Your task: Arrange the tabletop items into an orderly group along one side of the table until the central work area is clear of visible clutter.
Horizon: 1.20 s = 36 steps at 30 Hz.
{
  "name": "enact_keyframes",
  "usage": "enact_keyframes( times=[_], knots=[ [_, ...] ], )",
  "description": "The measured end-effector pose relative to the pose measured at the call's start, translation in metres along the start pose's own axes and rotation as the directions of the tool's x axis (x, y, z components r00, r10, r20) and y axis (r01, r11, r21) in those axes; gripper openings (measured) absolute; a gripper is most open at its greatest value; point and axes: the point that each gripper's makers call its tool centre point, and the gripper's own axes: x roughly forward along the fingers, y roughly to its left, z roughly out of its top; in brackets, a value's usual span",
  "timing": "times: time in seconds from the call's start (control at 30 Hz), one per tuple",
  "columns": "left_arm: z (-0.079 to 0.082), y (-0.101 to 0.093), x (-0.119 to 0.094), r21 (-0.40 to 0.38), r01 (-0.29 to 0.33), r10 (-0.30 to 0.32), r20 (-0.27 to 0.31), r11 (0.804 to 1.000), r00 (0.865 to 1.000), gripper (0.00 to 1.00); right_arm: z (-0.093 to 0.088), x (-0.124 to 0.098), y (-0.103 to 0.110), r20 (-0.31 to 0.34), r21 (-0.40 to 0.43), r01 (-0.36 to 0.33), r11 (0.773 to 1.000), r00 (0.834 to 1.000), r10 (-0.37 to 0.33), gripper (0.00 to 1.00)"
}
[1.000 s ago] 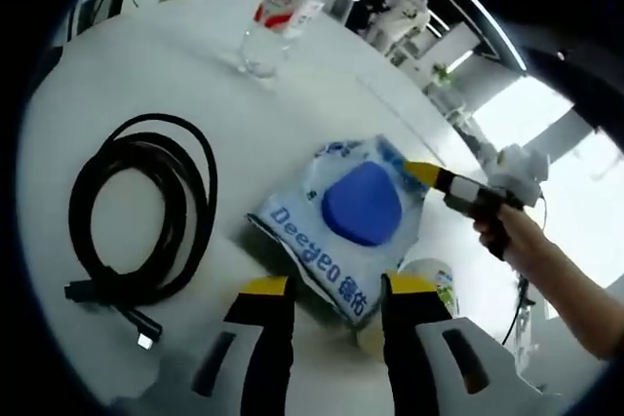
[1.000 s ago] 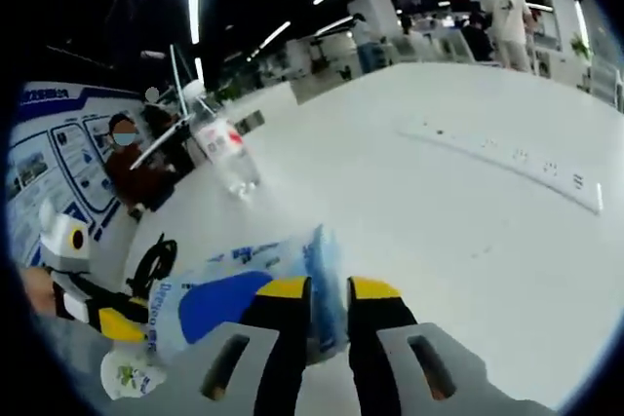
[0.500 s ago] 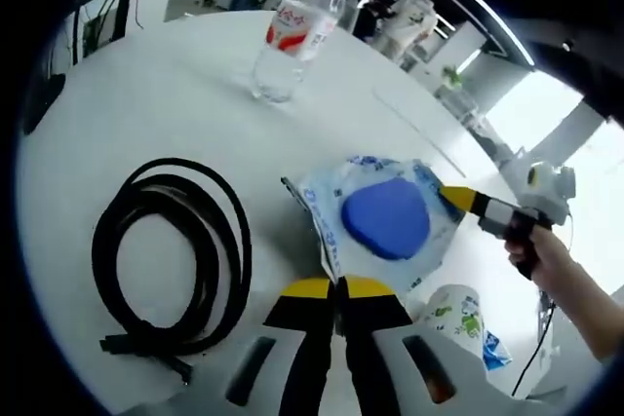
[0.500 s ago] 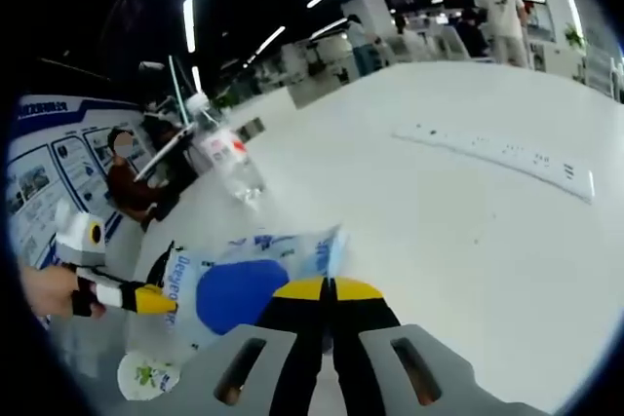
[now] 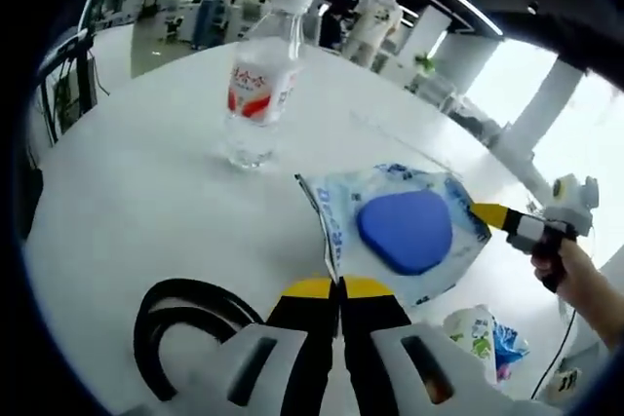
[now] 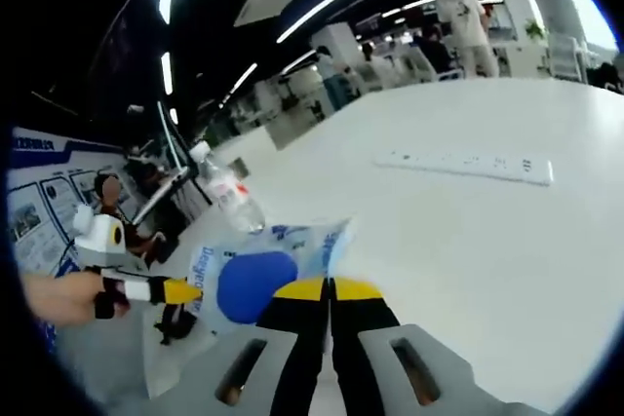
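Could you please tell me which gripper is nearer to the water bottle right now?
Left, probably. The left gripper, pinching the blue packet, has the water bottle just ahead of it; the right gripper holds the packet's far edge.

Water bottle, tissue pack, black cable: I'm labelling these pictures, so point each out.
Water bottle (image 5: 256, 94), left gripper view, red label.
Tissue pack (image 5: 406, 231), left gripper view, blue oval.
Black cable (image 5: 185, 297), left gripper view, top of coil.

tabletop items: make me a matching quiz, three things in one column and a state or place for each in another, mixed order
1. wipes pack
2. water bottle
3. black cable

A. standing upright on the table
B. coiled beside the left gripper
C. held at two edges by shut jaws

Pairs: 1-C, 2-A, 3-B

The right gripper is clamped on the pack's other edge.
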Motion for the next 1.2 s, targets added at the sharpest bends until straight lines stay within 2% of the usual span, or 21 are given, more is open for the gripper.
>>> enact_keyframes(
  times=[0.2,0.27,0.47,0.8,1.0,1.2],
  knots=[
    [0.019,0.005,0.004,0.025,0.037,-0.037,0.004,0.999,0.999,0.00,-0.002,-0.006,0.007,0.042,0.034,0.085,0.996,0.995,-0.087,0.00],
    [0.025,0.008,0.005,0.027,0.048,-0.048,0.005,0.999,0.999,0.00,-0.003,-0.009,0.009,0.065,0.084,0.110,0.990,0.991,-0.116,0.00],
    [0.036,0.001,0.013,0.085,0.096,-0.095,-0.017,0.992,0.995,0.00,-0.009,-0.022,0.010,0.107,0.136,0.190,0.972,0.973,-0.205,0.00],
    [0.037,-0.034,0.035,0.148,0.180,-0.174,-0.053,0.972,0.983,0.00,-0.008,-0.054,-0.011,0.143,0.178,0.288,0.941,0.939,-0.314,0.00],
    [0.035,-0.056,0.043,0.149,0.221,-0.214,-0.061,0.964,0.975,0.00,-0.008,-0.069,-0.031,0.152,0.186,0.337,0.923,0.918,-0.366,0.00],
    [0.032,-0.065,0.053,0.141,0.233,-0.226,-0.062,0.962,0.972,0.00,-0.008,-0.073,-0.042,0.147,0.176,0.353,0.919,0.914,-0.379,0.00]
  ],
)
